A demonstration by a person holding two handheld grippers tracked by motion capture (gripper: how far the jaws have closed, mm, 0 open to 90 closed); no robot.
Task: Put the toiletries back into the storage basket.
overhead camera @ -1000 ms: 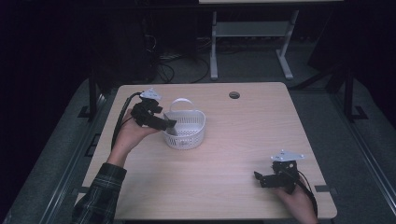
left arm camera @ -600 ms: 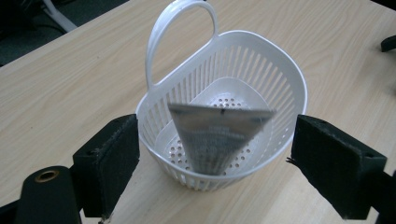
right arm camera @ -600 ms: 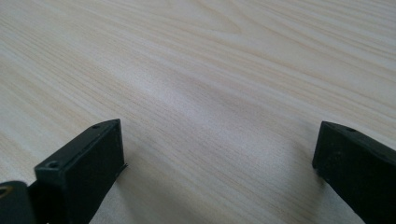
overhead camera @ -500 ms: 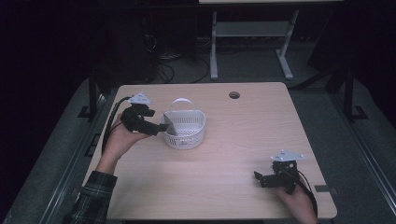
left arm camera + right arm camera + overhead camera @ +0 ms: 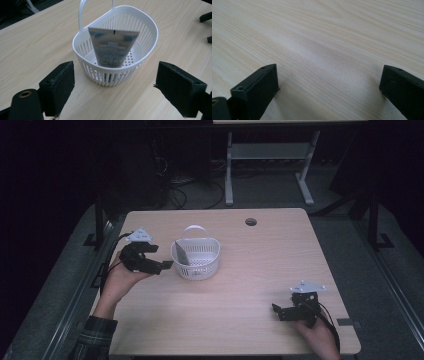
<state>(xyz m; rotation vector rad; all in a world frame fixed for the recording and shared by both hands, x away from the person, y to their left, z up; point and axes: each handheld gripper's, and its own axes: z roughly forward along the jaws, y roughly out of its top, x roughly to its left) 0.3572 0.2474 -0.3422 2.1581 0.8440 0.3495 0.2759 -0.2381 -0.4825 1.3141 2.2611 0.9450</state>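
1. High view: the white basket sits a bit left of the middle of the frame on the wooden table, with its handle arching up at the back. A grey tube stands tilted inside it, leaning on the left wall.
2. Same view: the left gripper is just left of the basket, held up in a hand that comes in from the lower left. Its tips point at the basket but they're apart from it, not touching. The jaws look spread, nothing between them.
3. Same view: the right gripper is way down in the lower right of the frame, near the table's front edge and well apart from the basket. You can see its grey plate on top.
4. Left gripper view: the basket is in the upper middle of the frame. The tube stands in it with the flat crimped end up and the narrow end down on the perforated floor. The two black jaws sit wide apart at the lower left and lower right, holding nothing, with the basket showing between them but farther off.
5. Right gripper view: bare wood grain across the frame. The jaws are at the bottom corners, spread wide with nothing in them.
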